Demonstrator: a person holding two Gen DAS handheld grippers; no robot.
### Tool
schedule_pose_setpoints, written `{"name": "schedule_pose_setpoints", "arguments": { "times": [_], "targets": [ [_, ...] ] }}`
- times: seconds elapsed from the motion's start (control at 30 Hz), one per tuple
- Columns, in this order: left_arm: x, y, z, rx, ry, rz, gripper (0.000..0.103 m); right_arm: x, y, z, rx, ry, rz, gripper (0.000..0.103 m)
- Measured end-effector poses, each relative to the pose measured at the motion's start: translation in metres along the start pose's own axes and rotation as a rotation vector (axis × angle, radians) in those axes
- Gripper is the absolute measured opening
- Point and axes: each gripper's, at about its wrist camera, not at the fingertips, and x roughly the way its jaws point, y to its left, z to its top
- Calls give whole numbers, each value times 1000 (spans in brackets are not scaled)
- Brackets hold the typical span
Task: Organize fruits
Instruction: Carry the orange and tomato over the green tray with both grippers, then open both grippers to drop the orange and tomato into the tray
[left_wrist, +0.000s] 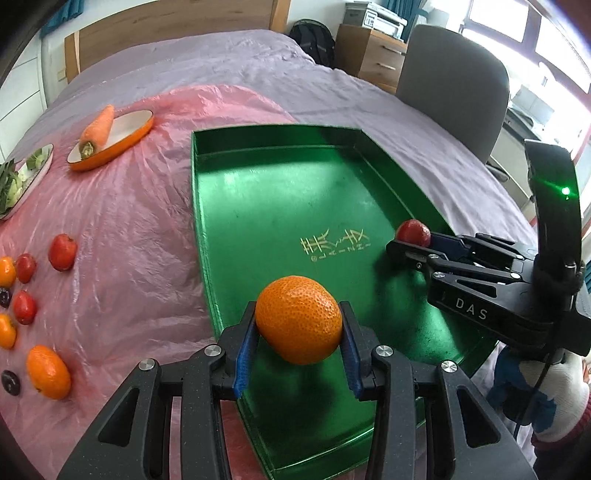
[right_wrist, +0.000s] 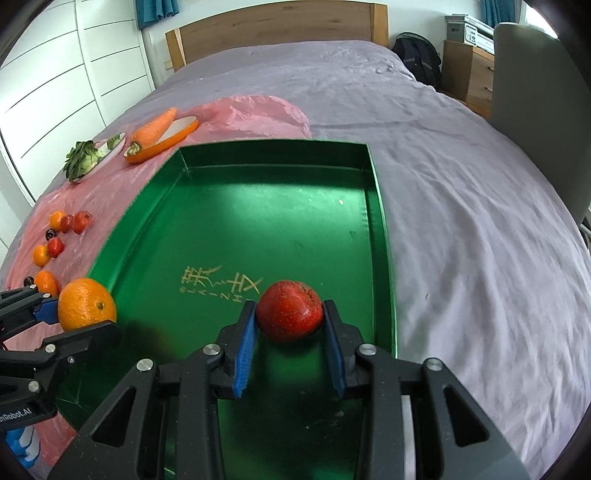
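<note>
1. Left tool: black linkage with blue ribbed pads, clenched on a round, pitted orange mandarin, bottom centre of the left wrist view; the fruit hangs over the near end of the tray.
2. Right tool: same build, clenched on a round, glossy red fruit, bottom centre of the right wrist view, above the tray floor near its right wall.
3. Shallow rectangular green metallic tray with gold lettering on its floor, lying on a bed with a lilac cover; nothing rests on its floor.
4. Crinkled pink plastic sheet, left of the tray, under its left edge.
5. Loose small fruits on the sheet, lower left of the frame: red, orange and dark ones, close together.
6. Oval orange-rimmed dish, upper left, with a carrot lying across it.
7. Second oval dish just beside it, bearing a leafy green vegetable.
</note>
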Motion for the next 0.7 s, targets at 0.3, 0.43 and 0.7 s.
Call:
{"name": "schedule_pose_setpoints", "arguments": {
  "times": [0.3, 0.43, 0.7],
  "targets": [
    [3, -3, -1, 23, 6, 21, 37, 1, 2, -3, -2, 6, -23, 55],
    [-1, -3, -2, 22, 6, 20, 37, -2, 5, -3, -8, 2, -38, 92],
    [-32, -7, 2, 36, -63, 26, 49, -23, 12, -2, -16, -17, -53, 103]
  ]
}}
